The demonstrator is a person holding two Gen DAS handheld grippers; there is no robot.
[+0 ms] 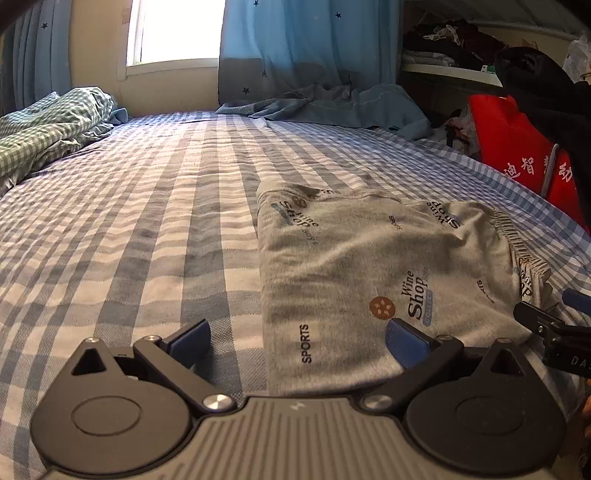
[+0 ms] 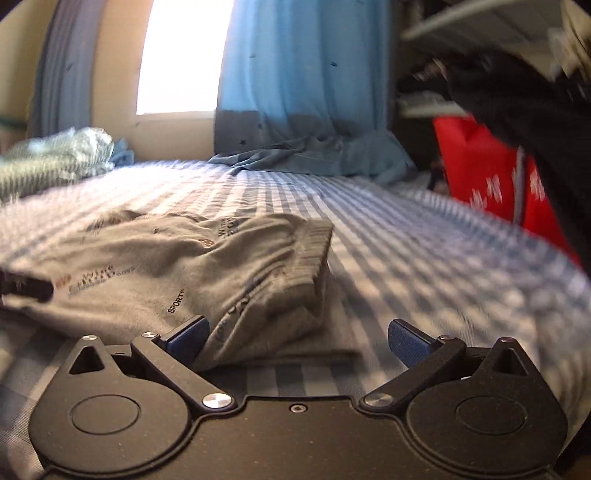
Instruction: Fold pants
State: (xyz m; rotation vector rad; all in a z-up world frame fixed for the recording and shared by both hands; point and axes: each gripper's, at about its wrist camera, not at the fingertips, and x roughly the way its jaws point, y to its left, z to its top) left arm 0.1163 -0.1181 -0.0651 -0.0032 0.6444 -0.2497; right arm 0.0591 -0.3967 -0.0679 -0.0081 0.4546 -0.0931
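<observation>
Home bedroom (checked bed [image 1: 147, 206], curtained window [image 1: 177, 33])

A bed [image 1: 147, 206] fills most of both views, covered with a blue-and-white checked sheet. At its far end a bright window [image 1: 177, 29] lets in strong daylight, set in a cream wall [image 1: 92, 40]. A blue curtain [image 1: 306, 40] with small dark stars hangs right of the window, its hem pooling on the bed. A crumpled green checked quilt [image 1: 48, 125] lies at the far left. On the right, shelves [image 1: 443, 66] hold what look like piled clothes, blurred in the right wrist view. A red bag [image 1: 517, 147] with white characters leans beside the bed.
</observation>
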